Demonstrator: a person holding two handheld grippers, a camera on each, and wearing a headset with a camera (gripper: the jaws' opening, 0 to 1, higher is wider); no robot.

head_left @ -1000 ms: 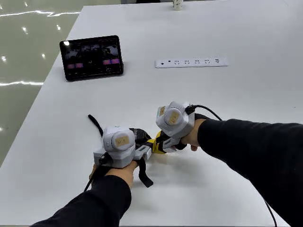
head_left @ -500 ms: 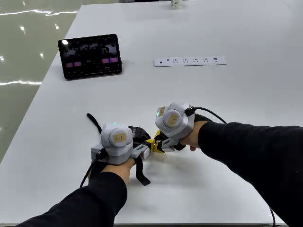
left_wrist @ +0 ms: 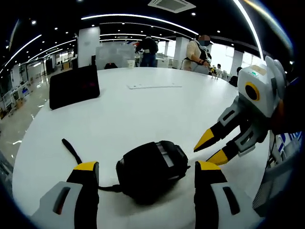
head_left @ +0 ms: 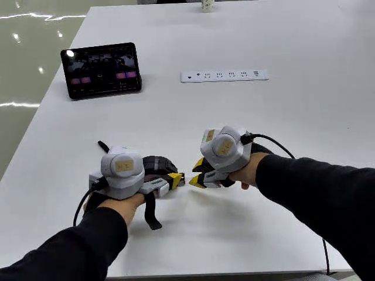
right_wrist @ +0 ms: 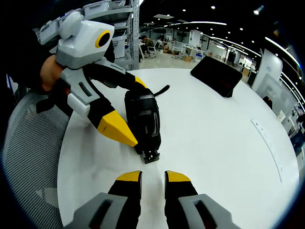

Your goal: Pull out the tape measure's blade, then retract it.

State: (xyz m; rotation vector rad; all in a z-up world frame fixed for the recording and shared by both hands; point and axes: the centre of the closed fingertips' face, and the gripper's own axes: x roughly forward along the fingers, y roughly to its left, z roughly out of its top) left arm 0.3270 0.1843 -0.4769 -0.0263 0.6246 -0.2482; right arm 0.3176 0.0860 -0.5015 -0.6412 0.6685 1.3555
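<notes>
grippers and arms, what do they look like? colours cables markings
Both the left gripper and the right gripper have pale grey rounded housings, dark jaws with yellow tips, and a tan square sticker on top. A black cable runs back from each. The person wears black long sleeves.

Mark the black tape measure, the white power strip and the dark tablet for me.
black tape measure (left_wrist: pixel 151 169): left gripper view, top of its case.
white power strip (head_left: pixel 224 75): head view, middle of its socket row.
dark rectangular tablet (head_left: pixel 101 69): head view, centre of its screen.
</notes>
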